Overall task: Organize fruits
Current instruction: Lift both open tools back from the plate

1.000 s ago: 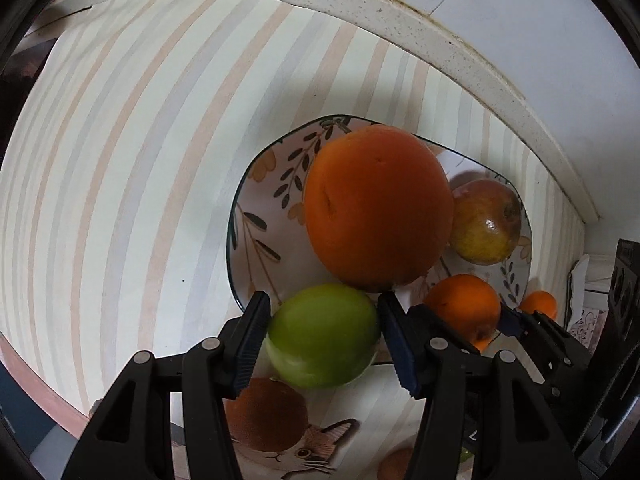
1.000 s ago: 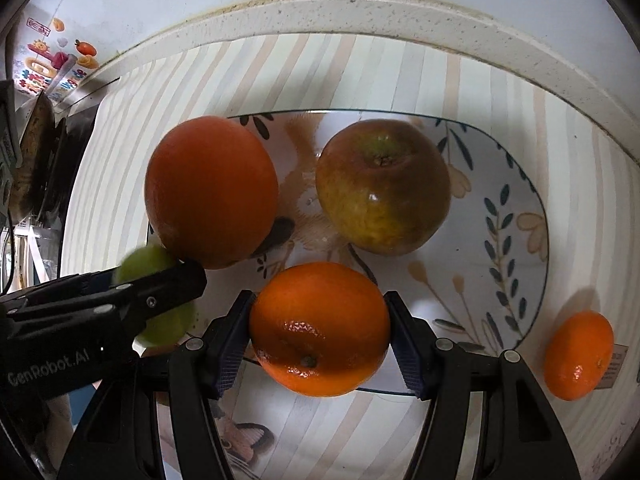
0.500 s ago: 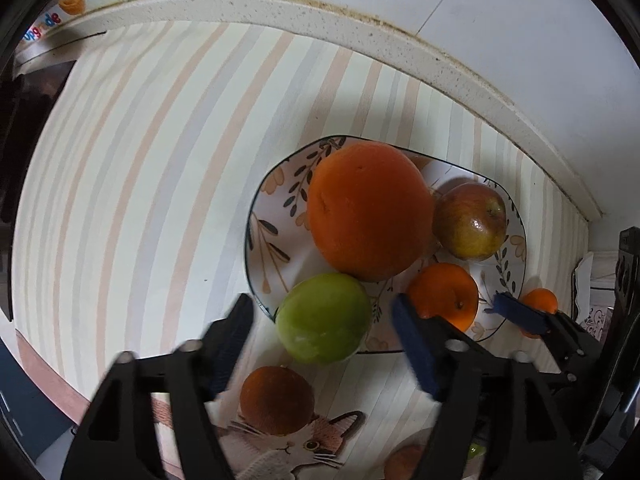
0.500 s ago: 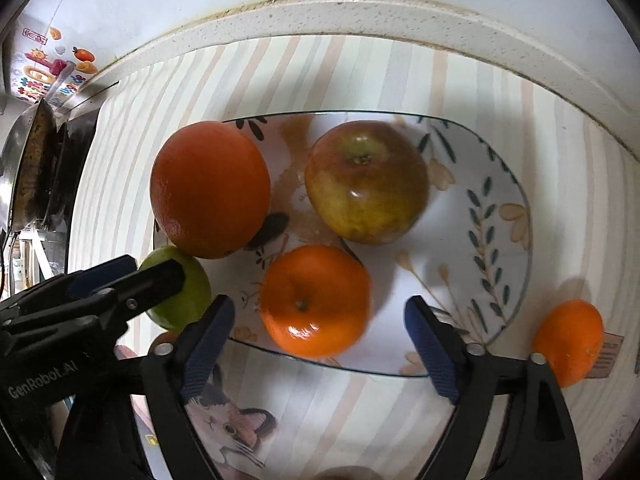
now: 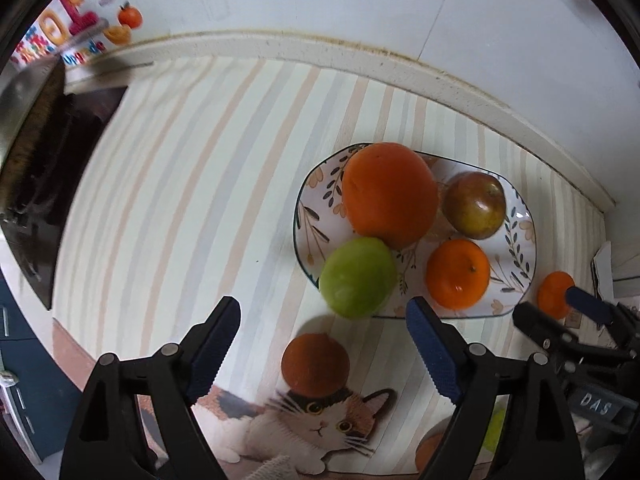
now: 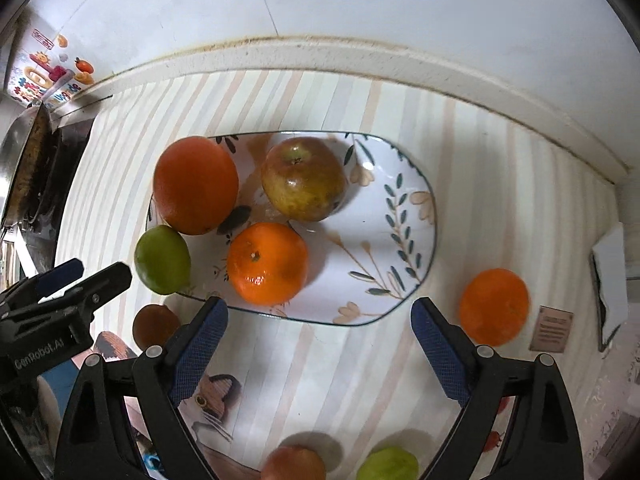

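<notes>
A leaf-patterned plate holds a big orange, a red-green apple and a small orange. A green fruit rests on its near left rim. My left gripper is open and empty, just short of the green fruit. My right gripper is open and empty, just short of the small orange. Loose on the cloth lie a brown fruit and a mandarin.
The striped tablecloth ends at a raised stone edge by the wall. A dark pan and stove stand far left. A red fruit and a green fruit lie near my right gripper's base. A small label card lies right.
Both grippers opened, letting go of the green fruit and the small orange onto the plate, and drew back and up from it.
</notes>
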`<state>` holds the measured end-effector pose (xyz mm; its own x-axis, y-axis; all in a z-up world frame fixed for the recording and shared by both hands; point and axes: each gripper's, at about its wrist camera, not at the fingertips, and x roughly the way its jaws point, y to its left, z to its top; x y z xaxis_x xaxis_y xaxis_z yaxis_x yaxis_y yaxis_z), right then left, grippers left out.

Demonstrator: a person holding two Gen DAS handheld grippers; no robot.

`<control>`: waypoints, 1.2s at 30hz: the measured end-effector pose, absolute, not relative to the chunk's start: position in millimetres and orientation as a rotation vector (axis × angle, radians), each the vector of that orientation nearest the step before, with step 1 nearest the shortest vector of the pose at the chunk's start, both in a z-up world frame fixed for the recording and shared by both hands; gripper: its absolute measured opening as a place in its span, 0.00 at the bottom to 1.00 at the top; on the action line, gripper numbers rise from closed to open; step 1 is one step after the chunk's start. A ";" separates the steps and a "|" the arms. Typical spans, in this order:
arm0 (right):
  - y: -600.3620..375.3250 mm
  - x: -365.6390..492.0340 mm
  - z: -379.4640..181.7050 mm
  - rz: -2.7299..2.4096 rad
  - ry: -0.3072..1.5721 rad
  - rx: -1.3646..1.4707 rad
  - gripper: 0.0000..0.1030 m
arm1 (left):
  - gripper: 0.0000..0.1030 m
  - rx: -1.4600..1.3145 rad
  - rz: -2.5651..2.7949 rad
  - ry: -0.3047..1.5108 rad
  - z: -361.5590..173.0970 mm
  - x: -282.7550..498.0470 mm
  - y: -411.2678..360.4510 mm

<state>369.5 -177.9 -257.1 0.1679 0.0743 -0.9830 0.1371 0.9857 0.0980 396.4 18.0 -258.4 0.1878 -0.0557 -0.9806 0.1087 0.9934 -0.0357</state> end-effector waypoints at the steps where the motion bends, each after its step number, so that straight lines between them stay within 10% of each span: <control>1: -177.5 366.7 -252.5 -0.048 1.393 0.175 0.92 | 0.82 0.056 -0.115 1.363 -253.1 391.2 17.3; 36: -161.6 264.8 -145.0 0.052 1.230 0.253 0.92 | 0.82 0.010 -0.141 1.171 -158.7 286.4 17.7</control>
<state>264.8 -161.6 -145.0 0.3368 0.1755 -0.9251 0.0972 0.9707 0.2196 286.4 17.7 -158.7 0.3812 -0.1050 -0.9185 0.1153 0.9912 -0.0655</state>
